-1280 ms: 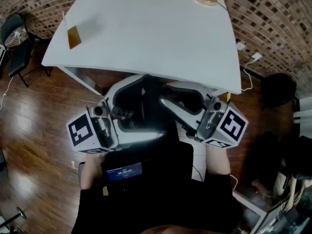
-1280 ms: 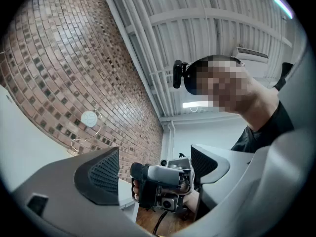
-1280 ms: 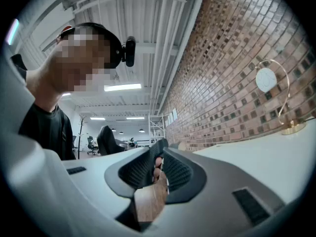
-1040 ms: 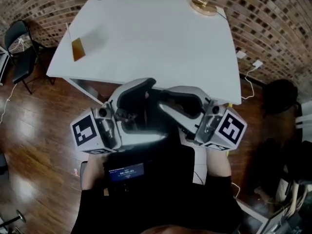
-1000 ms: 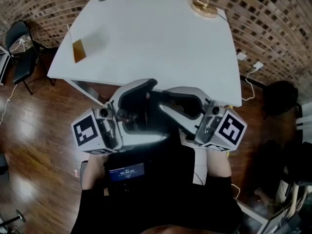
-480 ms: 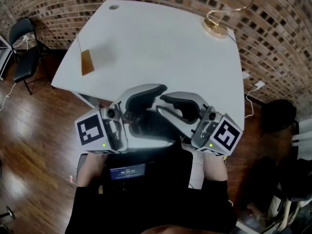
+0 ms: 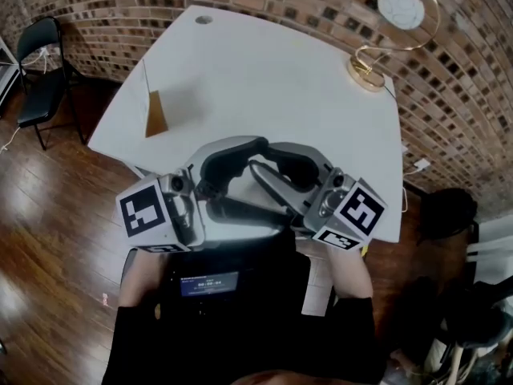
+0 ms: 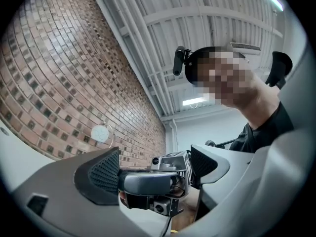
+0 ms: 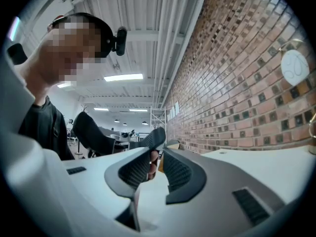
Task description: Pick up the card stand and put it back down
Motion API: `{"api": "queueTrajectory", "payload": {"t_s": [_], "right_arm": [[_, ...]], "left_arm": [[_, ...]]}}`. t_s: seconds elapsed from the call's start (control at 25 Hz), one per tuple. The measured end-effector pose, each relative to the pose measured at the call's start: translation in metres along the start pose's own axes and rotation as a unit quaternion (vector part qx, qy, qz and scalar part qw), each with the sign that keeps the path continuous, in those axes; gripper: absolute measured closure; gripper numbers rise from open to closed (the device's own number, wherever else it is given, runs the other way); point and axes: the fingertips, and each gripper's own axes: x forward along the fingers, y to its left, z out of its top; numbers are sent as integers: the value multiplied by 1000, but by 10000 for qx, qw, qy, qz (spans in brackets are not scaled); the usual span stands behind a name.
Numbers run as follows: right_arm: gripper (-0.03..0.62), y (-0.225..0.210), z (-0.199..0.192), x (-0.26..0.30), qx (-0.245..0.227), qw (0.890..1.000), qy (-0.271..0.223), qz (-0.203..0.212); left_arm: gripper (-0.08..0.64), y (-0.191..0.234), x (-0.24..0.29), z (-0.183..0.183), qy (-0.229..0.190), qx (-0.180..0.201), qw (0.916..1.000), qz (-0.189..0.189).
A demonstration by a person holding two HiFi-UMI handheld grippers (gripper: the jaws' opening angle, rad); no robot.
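The card stand, a clear upright sheet with a brown card, stands on the white table near its left edge, untouched. Both grippers hang close to my chest, over the table's near edge, and point at each other. The left gripper is open wide, and in its own view the left gripper frames the right gripper's finger and camera without touching them. The right gripper holds nothing; the right gripper view shows the right gripper with a narrow gap between its ribbed pads.
A gold wire stand with a white disc sits at the table's far right corner, against a brick wall. A black chair stands left of the table on the wooden floor. A dark bag lies to the right.
The head view has tipped up, so the table and card stand sit lower in the picture. The two grippers have drawn together and their jaws now overlap. The card stand has not moved on the table.
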Motion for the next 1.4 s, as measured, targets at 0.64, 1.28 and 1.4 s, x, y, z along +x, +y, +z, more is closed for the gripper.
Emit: {"api": "queueTrajectory", "payload": {"t_s": [0.64,1.28,1.4], "right_arm": [[387,-27,-55,175,406,9901,1339,-87],[459,-40,-89,249,779,9770,1938,-421],[505,-47,-89,243,858,9757,1952,-499]], "left_arm": [[112,34,-109,84,-856,454,9867,1304],[112,46,-134,92,-918,504,9807,1649],[112,47,-132,89,-869,484,9811,1662]]}}
